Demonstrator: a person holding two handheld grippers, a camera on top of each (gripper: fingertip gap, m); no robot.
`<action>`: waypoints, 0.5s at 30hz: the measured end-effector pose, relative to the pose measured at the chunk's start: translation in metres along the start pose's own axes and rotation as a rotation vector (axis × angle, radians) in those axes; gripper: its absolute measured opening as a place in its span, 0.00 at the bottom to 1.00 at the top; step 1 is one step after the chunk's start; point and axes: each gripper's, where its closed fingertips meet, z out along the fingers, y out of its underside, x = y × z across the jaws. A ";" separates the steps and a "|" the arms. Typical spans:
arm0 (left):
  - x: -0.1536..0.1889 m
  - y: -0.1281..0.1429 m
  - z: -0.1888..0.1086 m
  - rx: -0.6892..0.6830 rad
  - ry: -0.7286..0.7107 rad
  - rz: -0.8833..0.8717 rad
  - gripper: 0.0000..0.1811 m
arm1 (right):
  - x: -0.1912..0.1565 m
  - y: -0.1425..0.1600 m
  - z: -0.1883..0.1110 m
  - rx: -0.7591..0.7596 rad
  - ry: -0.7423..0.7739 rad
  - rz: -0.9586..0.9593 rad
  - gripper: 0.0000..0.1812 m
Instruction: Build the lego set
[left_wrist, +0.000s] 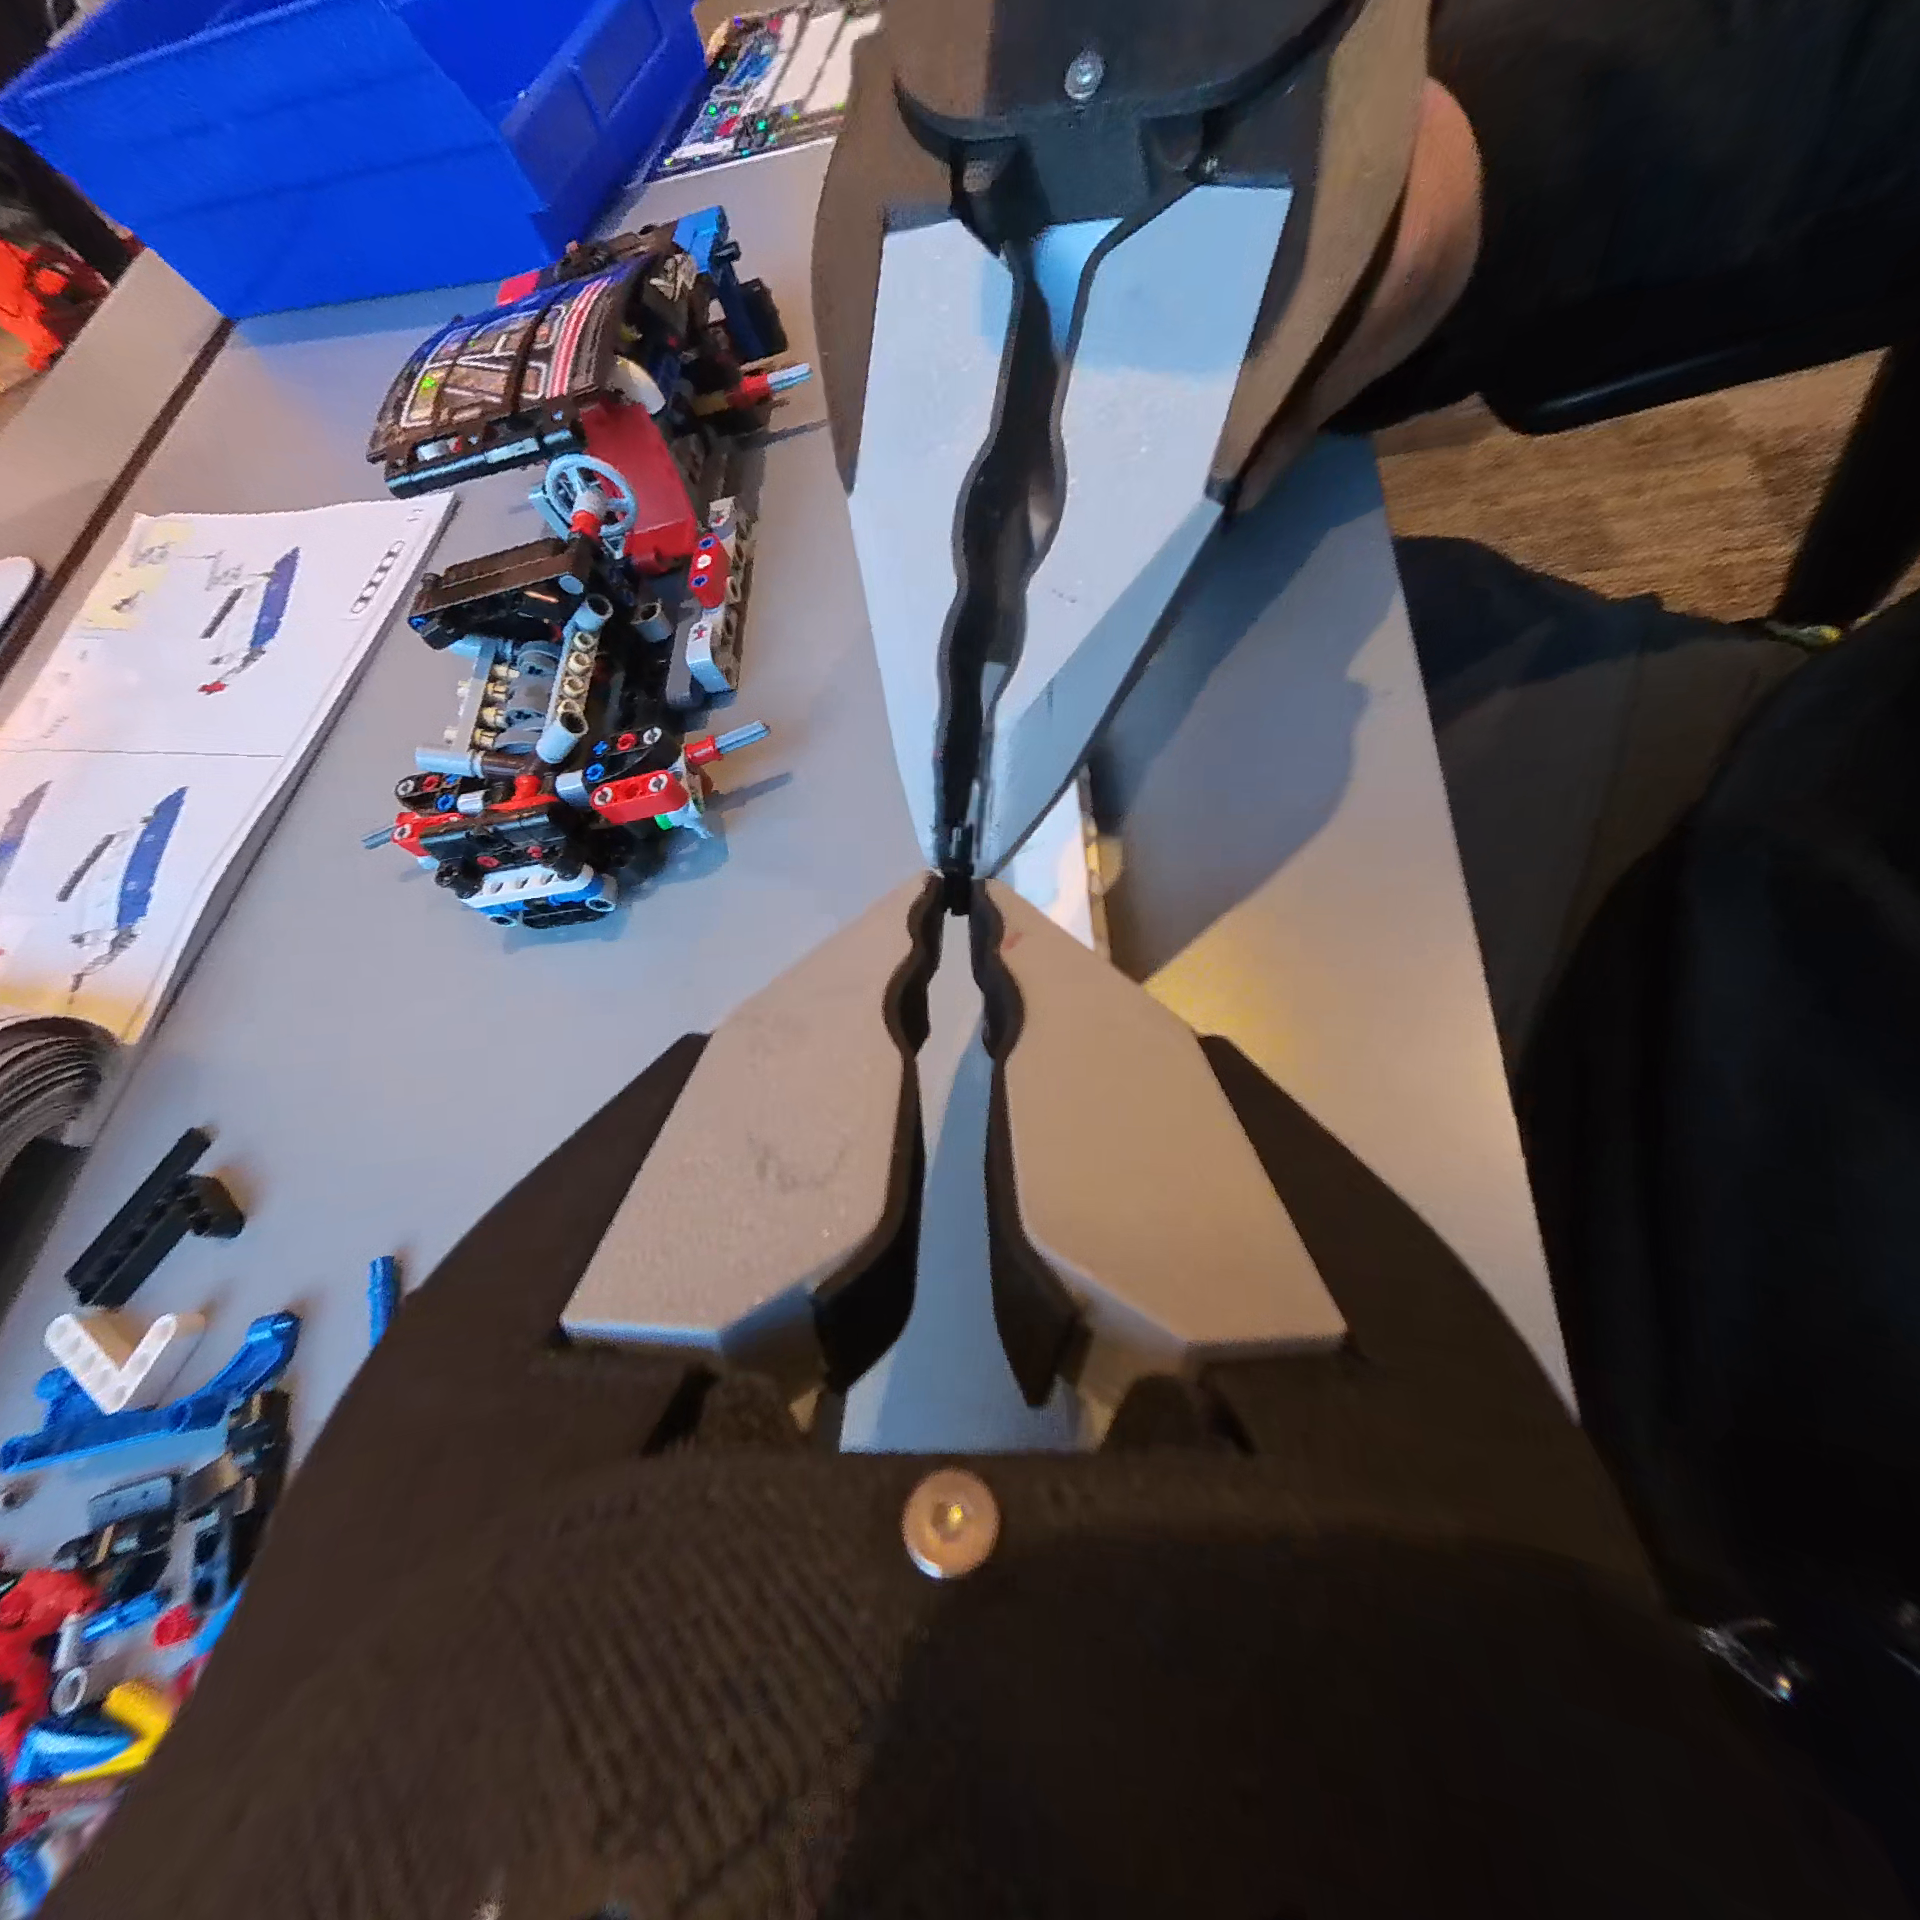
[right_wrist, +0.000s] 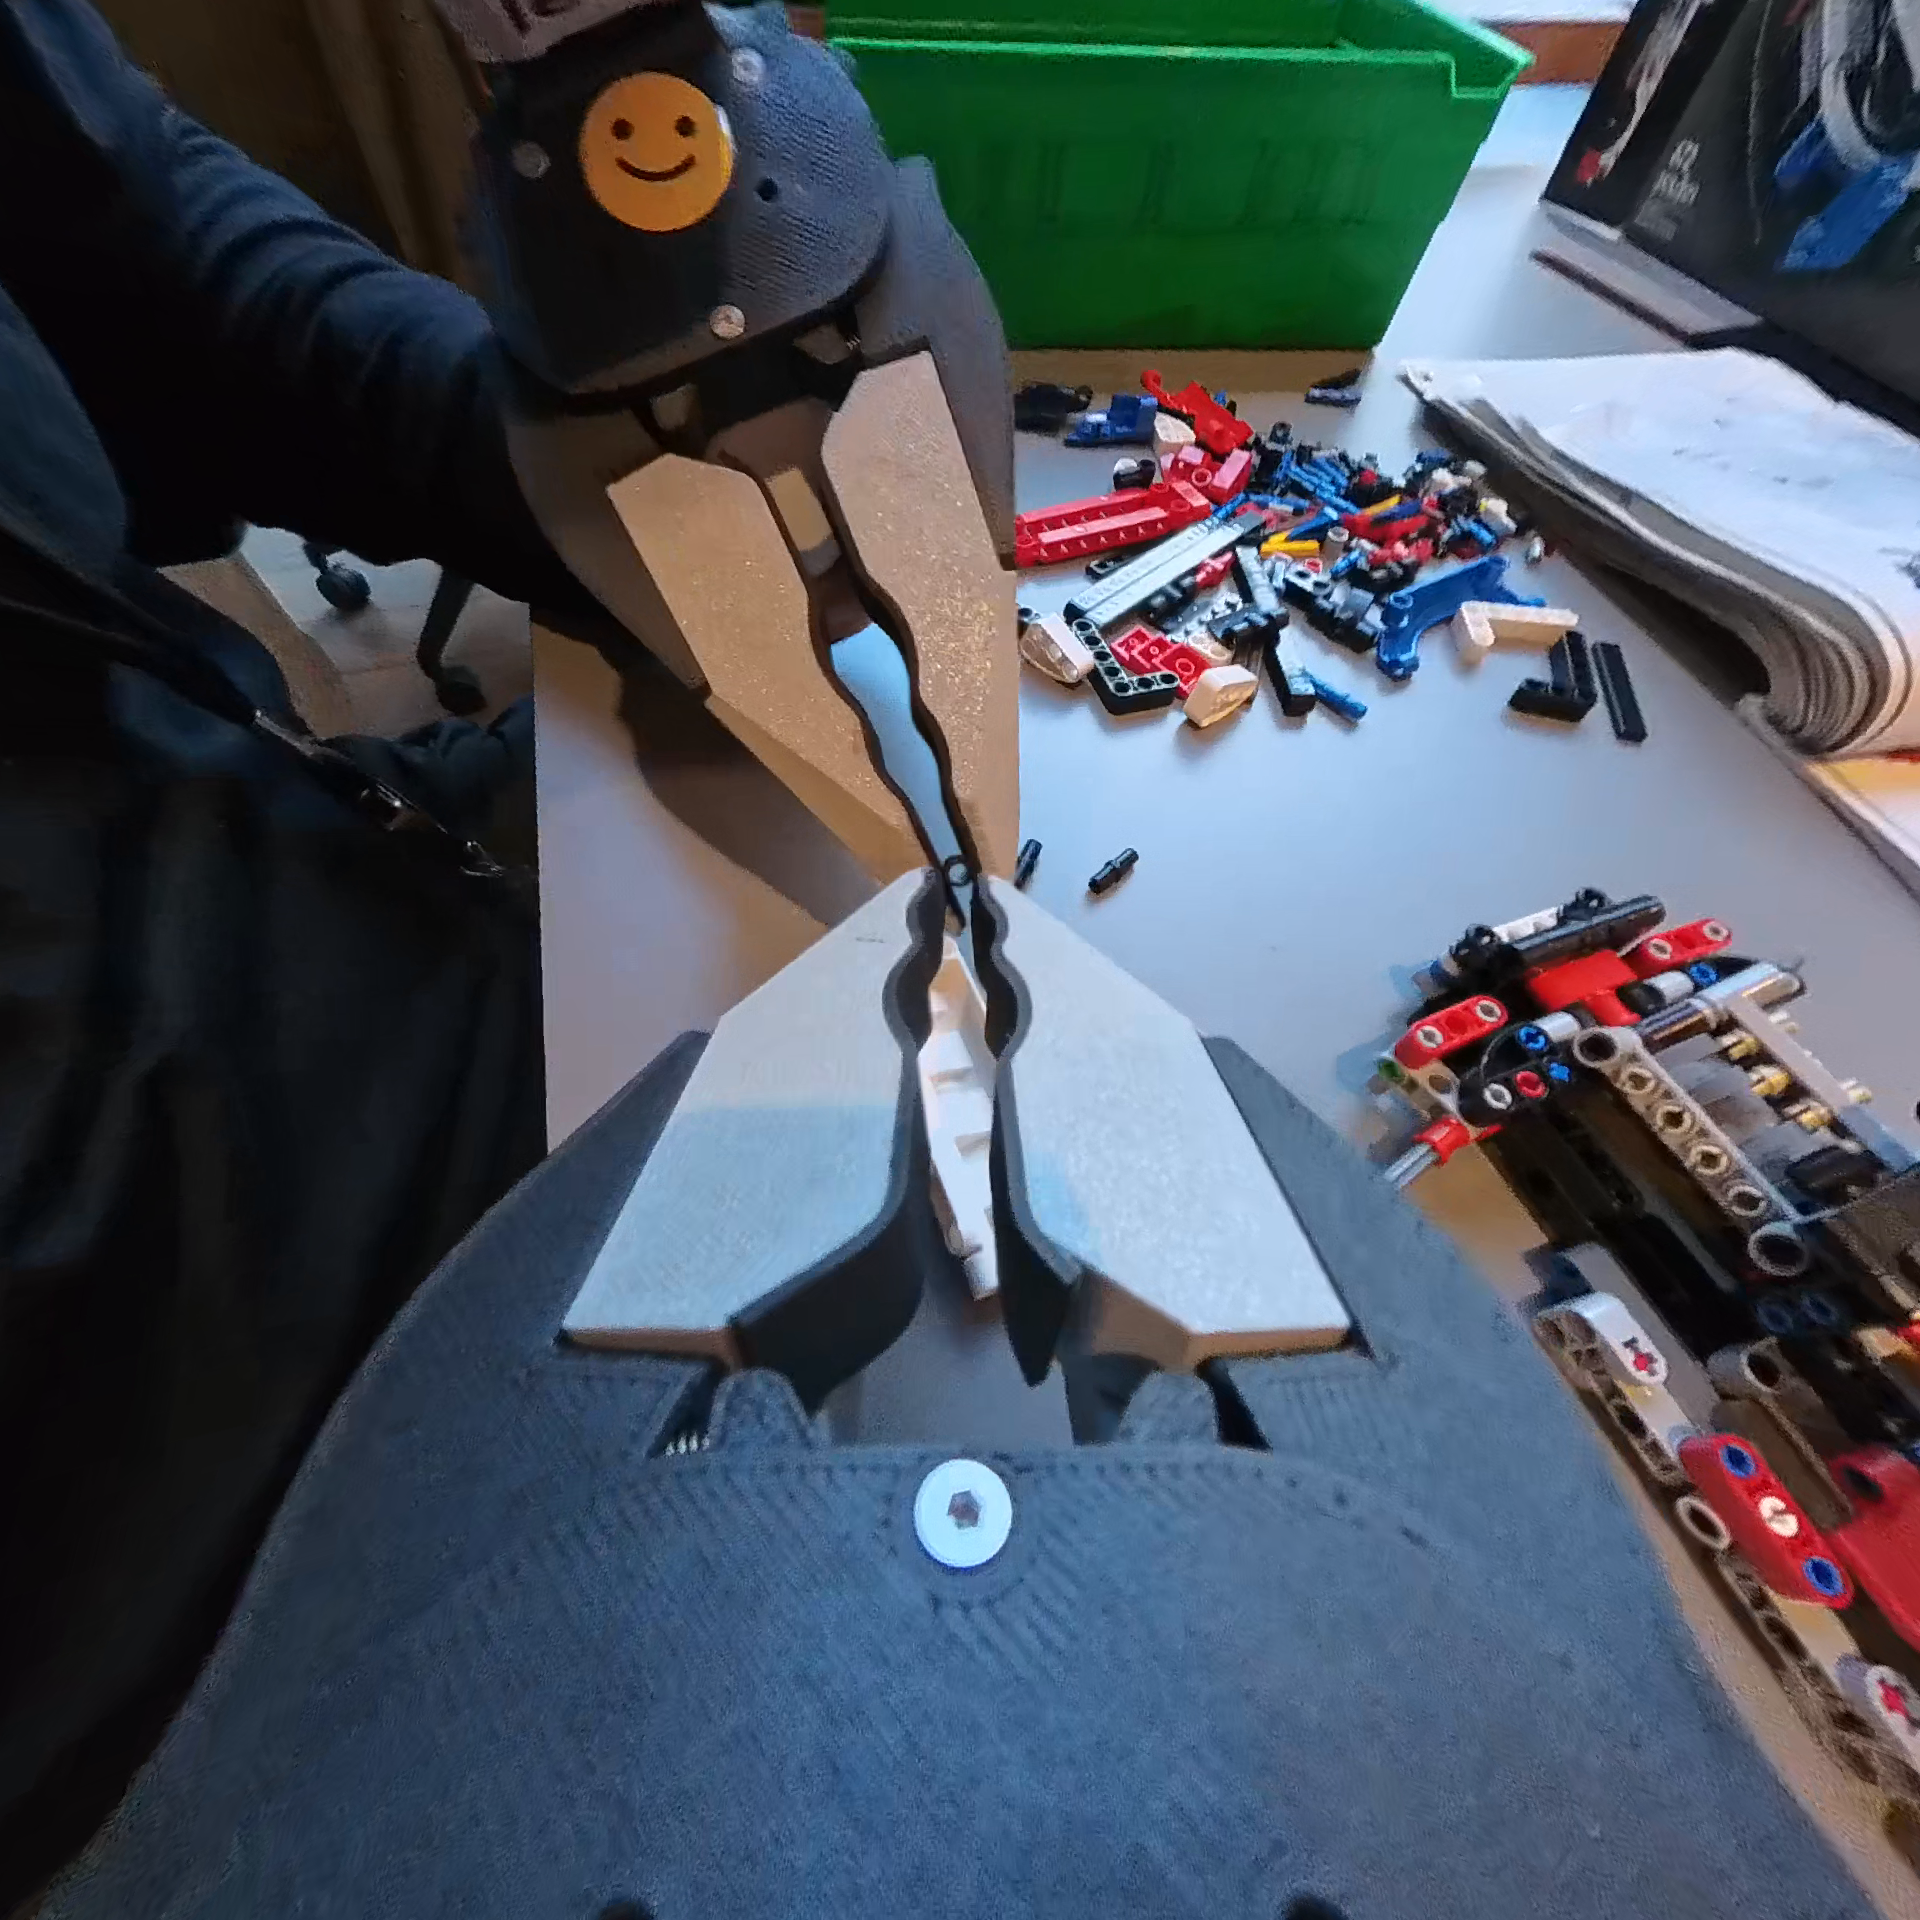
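Observation:
My right gripper (right_wrist: 956, 906) is shut on a white lego panel piece (right_wrist: 958, 1091) that lies lengthwise between its fingers. My left gripper (left_wrist: 954, 900) is shut on a small black pin (left_wrist: 956, 871) at its tips. The two grippers meet tip to tip above the grey table (left_wrist: 416, 1039), with the pin touching the front end of the white piece. In the right wrist view the left gripper (right_wrist: 952, 864) comes in from the upper left. In the left wrist view the right gripper (left_wrist: 962, 831) comes in from above. The part-built lego car (left_wrist: 582, 582) lies on the table to the left.
The car also shows at the right of the right wrist view (right_wrist: 1714, 1195). A pile of loose pieces (right_wrist: 1278, 551) lies before a green bin (right_wrist: 1143, 187). Two loose black pins (right_wrist: 1112, 871) lie near the tips. An open instruction booklet (left_wrist: 177, 727) and a blue bin (left_wrist: 312, 135) are at left. Less than 4 cm separates the two grippers' tips.

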 end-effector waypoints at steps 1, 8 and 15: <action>-0.001 0.000 0.000 -0.004 -0.011 0.009 0.01 | 0.000 -0.001 0.000 0.005 0.000 0.012 0.01; -0.008 -0.002 -0.002 -0.012 -0.052 0.020 0.01 | 0.007 -0.006 0.000 0.026 0.009 0.100 0.03; -0.017 -0.011 -0.001 -0.008 -0.087 0.046 0.00 | 0.016 -0.017 -0.005 0.097 0.007 0.211 0.04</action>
